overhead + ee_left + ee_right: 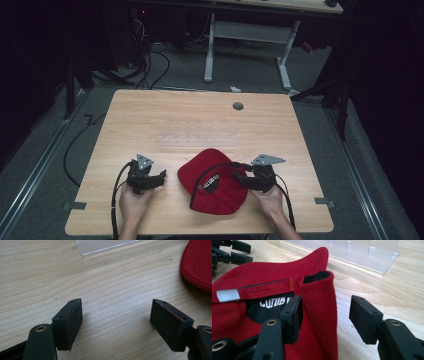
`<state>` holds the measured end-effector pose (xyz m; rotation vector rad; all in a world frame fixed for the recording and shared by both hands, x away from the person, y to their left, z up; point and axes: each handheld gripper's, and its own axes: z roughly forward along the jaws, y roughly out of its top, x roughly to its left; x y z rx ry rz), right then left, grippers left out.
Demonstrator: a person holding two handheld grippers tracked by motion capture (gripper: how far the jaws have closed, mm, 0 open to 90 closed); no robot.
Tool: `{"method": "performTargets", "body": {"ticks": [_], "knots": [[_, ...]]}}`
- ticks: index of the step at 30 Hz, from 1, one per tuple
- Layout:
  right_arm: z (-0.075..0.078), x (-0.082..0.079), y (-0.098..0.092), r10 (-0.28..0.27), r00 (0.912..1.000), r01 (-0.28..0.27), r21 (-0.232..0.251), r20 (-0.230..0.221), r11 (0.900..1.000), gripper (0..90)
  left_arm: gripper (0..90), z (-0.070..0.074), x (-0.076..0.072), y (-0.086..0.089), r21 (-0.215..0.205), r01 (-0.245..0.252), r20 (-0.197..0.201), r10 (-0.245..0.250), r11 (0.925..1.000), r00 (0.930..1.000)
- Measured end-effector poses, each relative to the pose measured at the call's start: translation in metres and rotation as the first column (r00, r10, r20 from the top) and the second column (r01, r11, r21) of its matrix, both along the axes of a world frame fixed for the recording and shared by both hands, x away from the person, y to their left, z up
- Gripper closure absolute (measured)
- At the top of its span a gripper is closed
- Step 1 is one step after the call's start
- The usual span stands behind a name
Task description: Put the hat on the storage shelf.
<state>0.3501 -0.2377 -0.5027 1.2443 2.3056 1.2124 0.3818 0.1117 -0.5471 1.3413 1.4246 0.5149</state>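
Observation:
A red cap (212, 182) lies upside down on the front middle of the wooden table (150, 110); white lettering shows on its black inner lining. My right gripper (239, 177) is at the cap's right side. In the right gripper view it (325, 300) is open, and the upright red band at the cap's (262, 272) back opening stands between its jaws, against the left pad (294, 315) and apart from the right one. My left gripper (161, 176) is left of the cap, open (117, 302) over bare wood, with the cap's edge (197, 262) off to its right.
A clear plastic rack (200, 140) lies flat just behind the cap; its corner (100, 245) and its wall (362, 252) appear in the gripper views. A grey grommet (238, 106) is set in the table's far side. Cables and a desk frame stand on the floor beyond.

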Motion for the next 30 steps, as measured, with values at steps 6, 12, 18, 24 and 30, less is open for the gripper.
{"method": "performTargets", "body": {"ticks": [6,12,18,24,30], "knots": [[-0.008,0.005,0.005,0.006,0.9998,-0.007,-0.007,-0.018,1.000,47.0,26.4,0.000,0.000,0.000,0.000,0.000,0.000,0.000,1.0000,1.0000],[-0.014,0.008,0.008,0.008,0.9994,-0.009,-0.009,-0.035,1.000,51.8,26.4,0.000,0.000,0.000,0.000,0.000,0.000,0.000,1.0000,1.0000],[-0.018,0.009,0.012,0.028,0.9989,-0.029,-0.021,-0.038,0.999,61.9,26.5,0.000,0.000,0.000,0.000,0.001,0.000,-0.001,1.0000,1.0000],[-0.019,0.011,0.010,0.051,0.9974,-0.051,-0.003,-0.052,0.999,70.2,26.5,0.000,0.000,0.000,0.000,0.003,0.000,-0.003,1.0000,1.0000],[-0.019,0.010,0.008,0.066,0.9966,-0.064,0.033,-0.050,0.997,81.1,26.6,0.000,-0.001,-0.001,-0.002,0.003,-0.001,-0.003,1.0000,1.0000]]}}
